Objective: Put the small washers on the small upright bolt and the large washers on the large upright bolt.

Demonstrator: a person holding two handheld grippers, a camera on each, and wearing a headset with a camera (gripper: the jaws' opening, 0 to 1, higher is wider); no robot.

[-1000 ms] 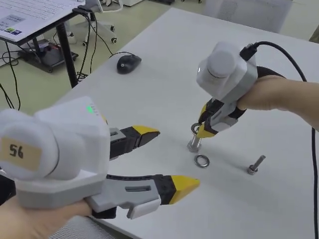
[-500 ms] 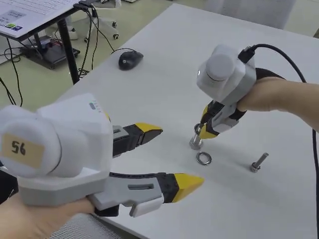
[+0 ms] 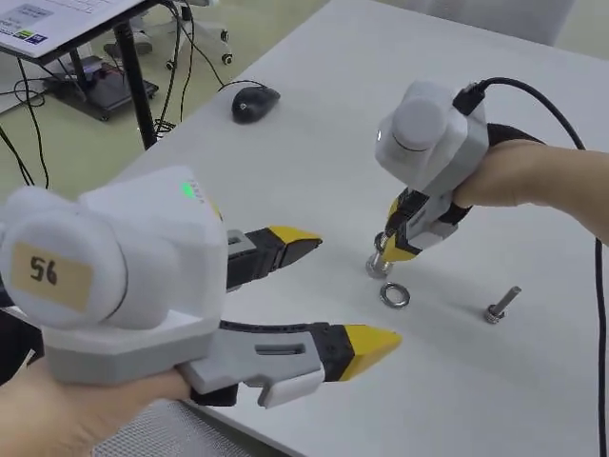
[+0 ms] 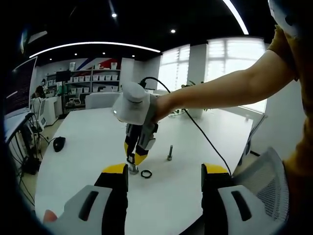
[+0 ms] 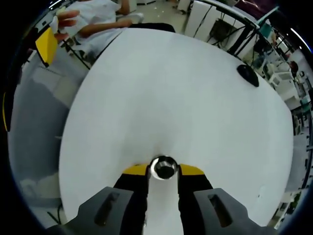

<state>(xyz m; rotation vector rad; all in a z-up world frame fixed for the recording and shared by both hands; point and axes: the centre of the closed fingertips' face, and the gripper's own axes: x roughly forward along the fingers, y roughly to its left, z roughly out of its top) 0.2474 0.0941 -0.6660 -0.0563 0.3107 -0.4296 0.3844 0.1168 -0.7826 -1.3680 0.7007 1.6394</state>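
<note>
White desk point(image 3: 314, 124) is being worked at. A washer point(image 5: 164, 168) is being clamped in the right tool point(image 3: 388, 249) right over the large bolt point(image 3: 378, 268), likely for threading on. Left tool point(image 3: 347, 290) is being held released, clear. Second washer point(image 3: 395, 295) is lying just beside that bolt, with the small bolt point(image 3: 501, 305) apart.

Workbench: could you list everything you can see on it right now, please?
table: one, white, under everything
large bolt: one, silver, upright beneath the right tool
small bolt: one, silver, standing apart from the large bolt
held washer: one, silver, between the right tool's jaws
loose washer: one, silver, flat beside the large bolt
mouse: one, black, far table edge
left tool: one, grey and yellow, open
right tool: one, grey and yellow, shut
</note>
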